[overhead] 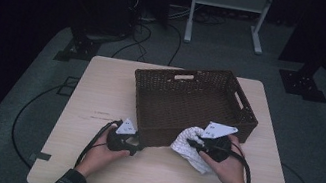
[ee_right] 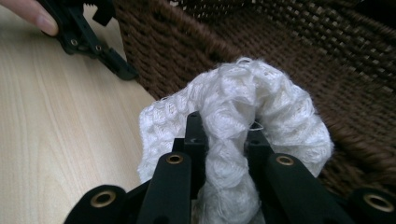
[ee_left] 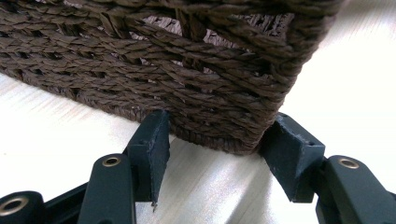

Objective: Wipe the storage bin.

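So I've got the white knitted cloth pinched in my right gripper, jaws clamped on a bunched fold of it, held just off the near right corner of the brown wicker basket and hanging a bit above the wooden table. It looks super light and floppy, with a waffle-ish open knit, so it should drape and sag wherever it isn't pinched. Not slippery at all; if anything the yarn loops could snag on the rough weave of the rim when I lift it over. I'd say grabbing a thick gathered fold like this is the way to go, since a single edge would probably just stretch and slide out.

My left gripper is spread wide, jaws straddling the basket's near left corner at the base, both tips right up against the weave but not squeezing it. The basket looks stiff and light, so bracing that corner should stop it skating when the cloth drops in.
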